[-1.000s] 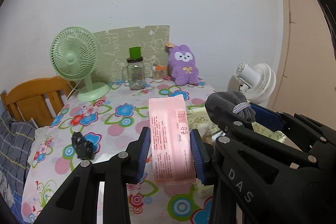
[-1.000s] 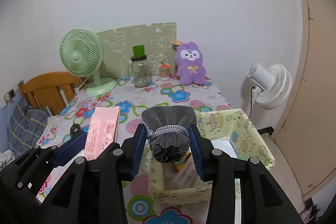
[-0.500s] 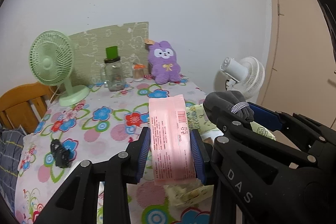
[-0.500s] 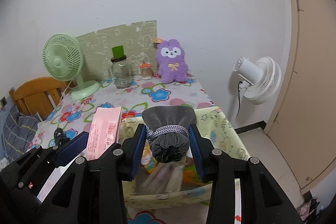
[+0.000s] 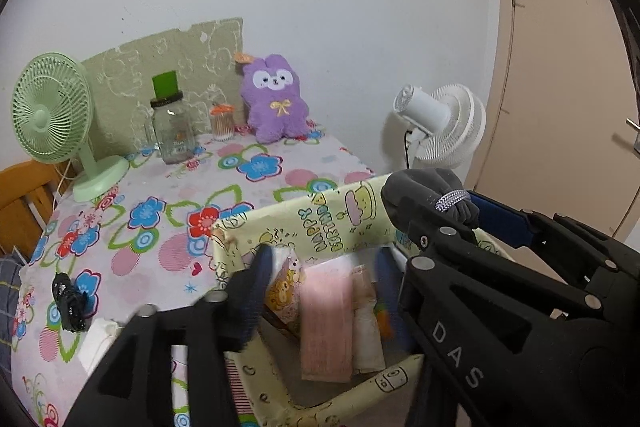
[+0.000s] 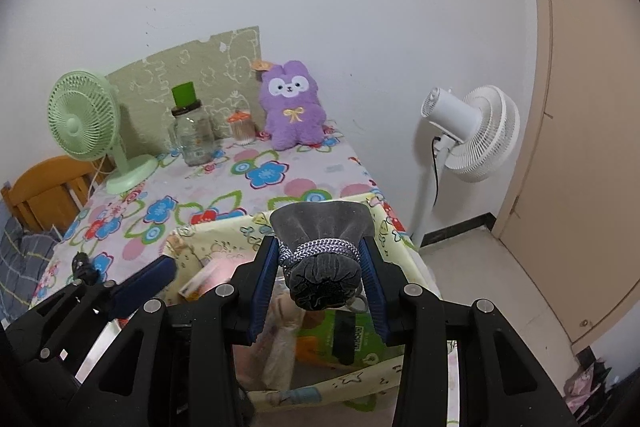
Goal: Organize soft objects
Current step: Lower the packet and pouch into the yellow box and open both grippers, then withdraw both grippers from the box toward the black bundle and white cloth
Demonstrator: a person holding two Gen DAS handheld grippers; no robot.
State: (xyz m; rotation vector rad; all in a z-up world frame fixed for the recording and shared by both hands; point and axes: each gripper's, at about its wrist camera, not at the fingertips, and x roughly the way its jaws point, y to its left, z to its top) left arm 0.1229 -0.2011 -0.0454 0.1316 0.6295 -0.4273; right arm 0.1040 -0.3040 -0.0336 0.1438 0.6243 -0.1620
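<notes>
A yellow patterned fabric box point(image 5: 320, 223) point(image 6: 384, 227) stands at the table's near right corner, with several soft packs inside. The pink pack point(image 5: 326, 315) point(image 6: 212, 275) lies blurred inside the box, apart from my fingers. My left gripper point(image 5: 324, 287) is open above the box. My right gripper point(image 6: 320, 267) is shut on a grey drawstring pouch point(image 6: 320, 247) point(image 5: 428, 191) and holds it above the box. A purple plush bunny point(image 5: 276, 99) point(image 6: 294, 111) sits at the back against the wall.
A green desk fan point(image 5: 52, 115), a glass jar with a green lid point(image 5: 172, 131) and a small orange-lidded jar point(image 5: 222, 123) stand at the back. A black clip point(image 5: 70, 301) lies at the table's left. A white floor fan point(image 6: 468, 135) stands right of the table, and a wooden chair point(image 6: 44, 187) stands at the left.
My left gripper has opened and let go of the pink pack, which has dropped into the box. Both grippers moved forward over the box. The right still holds the pouch.
</notes>
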